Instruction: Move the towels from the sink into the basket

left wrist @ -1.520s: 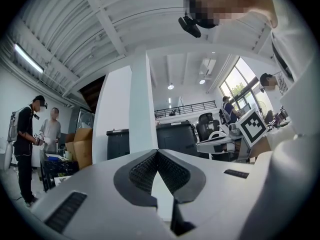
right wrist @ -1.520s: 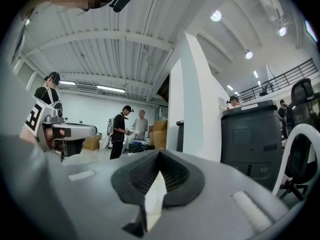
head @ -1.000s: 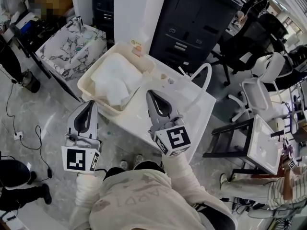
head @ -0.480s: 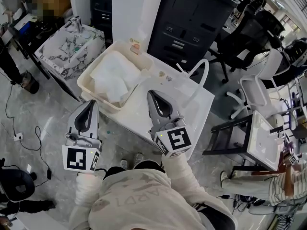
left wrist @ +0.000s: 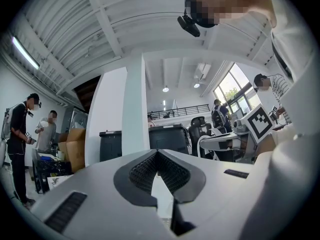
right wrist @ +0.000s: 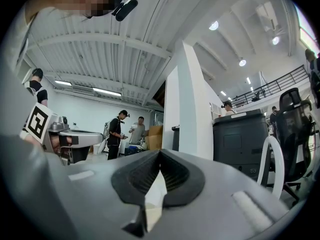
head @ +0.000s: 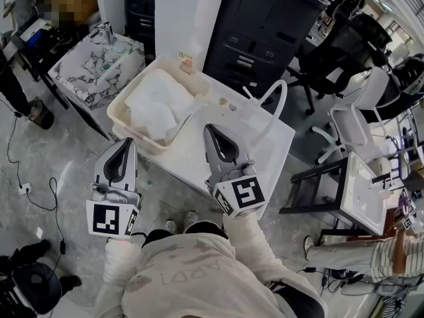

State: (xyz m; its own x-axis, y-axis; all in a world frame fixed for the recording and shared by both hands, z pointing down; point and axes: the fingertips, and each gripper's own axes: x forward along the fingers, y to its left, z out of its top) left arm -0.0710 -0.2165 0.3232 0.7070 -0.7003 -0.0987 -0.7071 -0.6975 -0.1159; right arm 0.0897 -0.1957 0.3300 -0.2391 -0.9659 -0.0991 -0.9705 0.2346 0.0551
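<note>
Just short of the basket (head: 121,126), both tools hover idle: the left gripper (head: 122,143) has its jaws pressed together on nothing, and the right gripper (head: 211,130) is likewise closed and empty. White towels (head: 156,105) lie heaped in the basket. The sink (head: 255,141) right of the basket looks bare, so the job seems finished. A grey marbled floor (head: 59,171) surrounds the basket, and a black cabinet (head: 265,32) stands beyond it.

Left gripper (head: 123,144) and right gripper (head: 211,130) point roughly level toward the sink (head: 192,158), arms outstretched, jaws together, both empty.
</note>
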